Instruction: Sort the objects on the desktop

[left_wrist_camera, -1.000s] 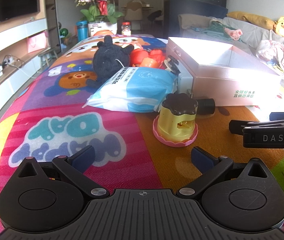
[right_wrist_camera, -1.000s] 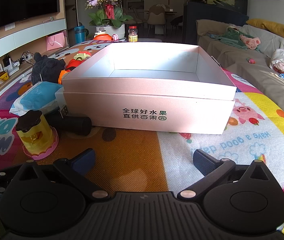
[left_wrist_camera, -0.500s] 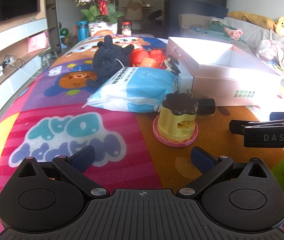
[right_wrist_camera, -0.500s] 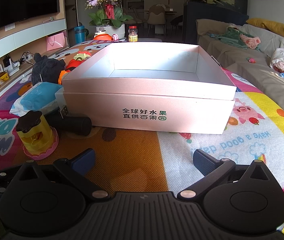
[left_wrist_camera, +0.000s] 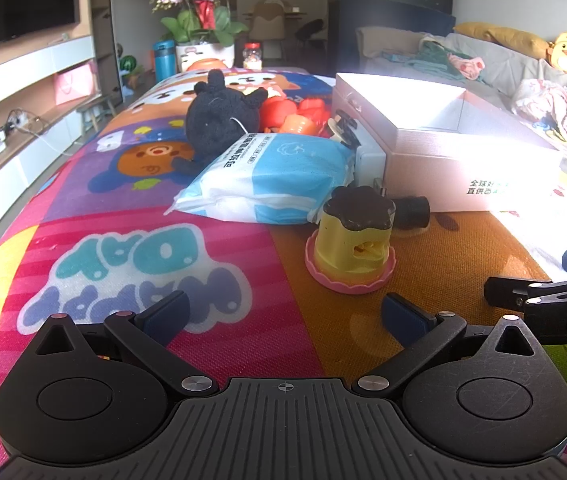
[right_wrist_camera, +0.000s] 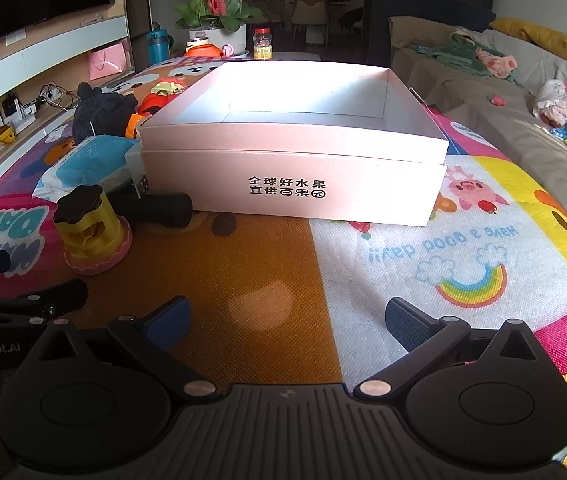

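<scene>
Nothing has shifted since the earlier frames; both grippers hold position. L to R on the cartoon mat (left_wrist_camera: 131, 216): black plush (left_wrist_camera: 219, 120), blue tissue pack (left_wrist_camera: 271, 176), yellow toy w/ pink base (left_wrist_camera: 351, 240), black cylinder (right_wrist_camera: 163, 208), pink box (right_wrist_camera: 291, 176), open-topped, interior bare. Left gripper (left_wrist_camera: 283, 316): jaws wide, holding nothing. Right gripper (right_wrist_camera: 287, 320): jaws wide, holding nothing.

Matt cardboard box (right_wrist_camera: 291, 196), glossy plastic tissue pack (left_wrist_camera: 271, 176), seemingly woven-textured mat (right_wrist_camera: 243, 272).
</scene>
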Motion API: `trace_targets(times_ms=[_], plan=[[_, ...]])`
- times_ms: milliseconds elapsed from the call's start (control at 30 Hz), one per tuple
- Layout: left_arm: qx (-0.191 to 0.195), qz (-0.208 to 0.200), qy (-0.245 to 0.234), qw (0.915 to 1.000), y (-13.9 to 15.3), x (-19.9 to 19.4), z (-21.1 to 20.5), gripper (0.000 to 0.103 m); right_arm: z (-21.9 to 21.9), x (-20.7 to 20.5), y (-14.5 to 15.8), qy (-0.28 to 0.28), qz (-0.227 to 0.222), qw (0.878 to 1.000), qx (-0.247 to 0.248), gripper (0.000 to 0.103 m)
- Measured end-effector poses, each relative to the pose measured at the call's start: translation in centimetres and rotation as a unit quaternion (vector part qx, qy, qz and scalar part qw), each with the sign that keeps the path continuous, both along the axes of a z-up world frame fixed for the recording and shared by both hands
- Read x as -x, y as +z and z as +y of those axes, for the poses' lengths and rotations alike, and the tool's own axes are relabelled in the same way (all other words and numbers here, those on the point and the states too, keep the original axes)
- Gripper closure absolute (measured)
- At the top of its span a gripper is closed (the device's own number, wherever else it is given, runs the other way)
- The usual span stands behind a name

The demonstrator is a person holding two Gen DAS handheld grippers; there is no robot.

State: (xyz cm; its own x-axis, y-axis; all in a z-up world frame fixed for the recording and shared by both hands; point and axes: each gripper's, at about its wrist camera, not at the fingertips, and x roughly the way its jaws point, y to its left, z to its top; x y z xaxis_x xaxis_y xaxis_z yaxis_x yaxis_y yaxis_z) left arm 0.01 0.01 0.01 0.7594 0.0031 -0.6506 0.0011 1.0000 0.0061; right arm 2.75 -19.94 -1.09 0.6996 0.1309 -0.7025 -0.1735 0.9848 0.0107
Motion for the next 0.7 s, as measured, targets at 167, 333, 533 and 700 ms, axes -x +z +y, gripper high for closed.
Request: trace_targets(times_ms=[167,333,533,700], plan=[[-0.003,0.012,-0.003,0.9999,0.0,-0.2,0.0,0.000,0.0,0.0,-0.1,0.002,-0.001,1.000,0.002,0.000],[0.013,0.007,-0.016,0.9998,0.2,-0.3,0.8,0.000,-0.1,-0.1,0.0,0.007,-0.003,1.000,-0.001,0.000],[0.002,-0.067,0.054,0.9963,3.4,1.4,4.8,0.000,2.3,1.3,1.3,0.106,-0.054,0.993,-0.007,0.000],[0.023,-0.091,0.095,0.9910,4.7,1.8,7.4,0.000,5.2,-0.5,2.6,0.122,-0.084,0.989,-0.006,0.032]])
